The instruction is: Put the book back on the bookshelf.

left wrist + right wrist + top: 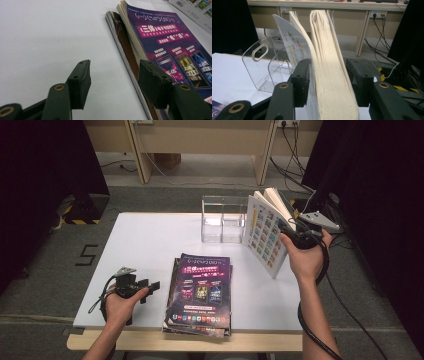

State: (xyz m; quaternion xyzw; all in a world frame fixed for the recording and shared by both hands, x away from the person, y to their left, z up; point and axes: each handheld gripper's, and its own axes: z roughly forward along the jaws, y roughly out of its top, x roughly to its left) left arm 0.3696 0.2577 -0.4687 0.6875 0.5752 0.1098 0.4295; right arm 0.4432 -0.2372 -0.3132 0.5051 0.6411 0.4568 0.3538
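Note:
A thick book point(265, 232) with a white picture cover stands on its edge at the right of the white table point(145, 240), its pages fanned at the top. In the right gripper view the book point(329, 75) sits between the jaws of my right gripper point(327, 62). The left pad rests against the cover and the right pad stands a little off the pages. My right gripper point(295, 227) is open. My left gripper point(152, 287) lies low at the front left, open and empty point(113, 62), beside a stack of purple-covered magazines point(202, 290) point(170, 50).
A clear acrylic file holder point(222, 220) point(267, 67) stands at the back of the table, just left of the book. Cables trail on the floor at the right. A wooden bench and dark curtains lie beyond the table.

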